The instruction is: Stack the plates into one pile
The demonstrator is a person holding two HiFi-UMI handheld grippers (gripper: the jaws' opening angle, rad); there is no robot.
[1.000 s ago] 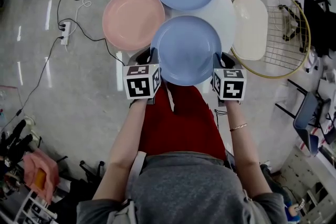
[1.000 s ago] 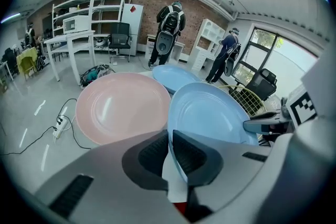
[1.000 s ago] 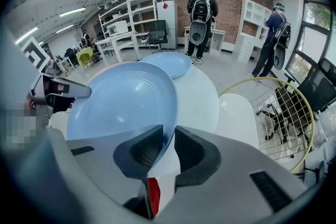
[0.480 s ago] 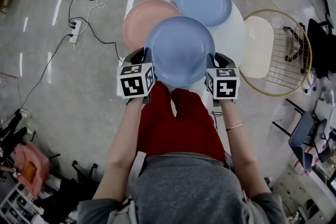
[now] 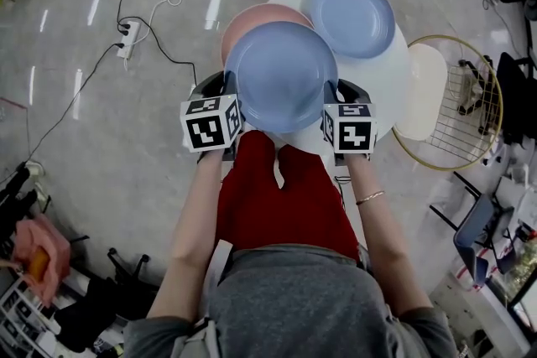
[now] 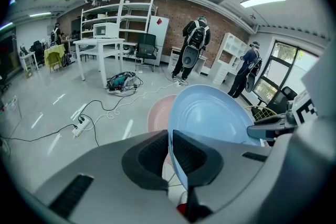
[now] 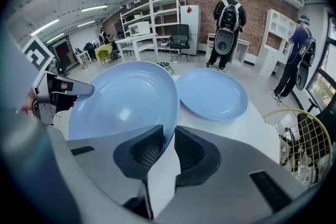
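Observation:
I hold a blue plate [image 5: 281, 75] in the air between both grippers. My left gripper [image 5: 228, 96] is shut on its left rim and my right gripper [image 5: 330, 103] is shut on its right rim. The same held blue plate [image 6: 210, 118] [image 7: 123, 99] fills both gripper views, its edge pinched between the pads. It hangs over a pink plate [image 5: 256, 17] that lies on the round white table [image 5: 377, 71], hiding most of it. A second blue plate [image 5: 352, 15] [image 7: 212, 93] lies flat on the table at the far right.
A wire basket with a yellow rim [image 5: 457, 101] stands right of the table, a cream board [image 5: 424, 88] leaning in it. Cables and a power strip [image 5: 127, 38] run over the floor at left. Two people [image 7: 228, 29] stand in the background by shelves.
Both grippers have carried the blue plate to the left, so it now covers most of the pink plate. The grip on both rims is unchanged.

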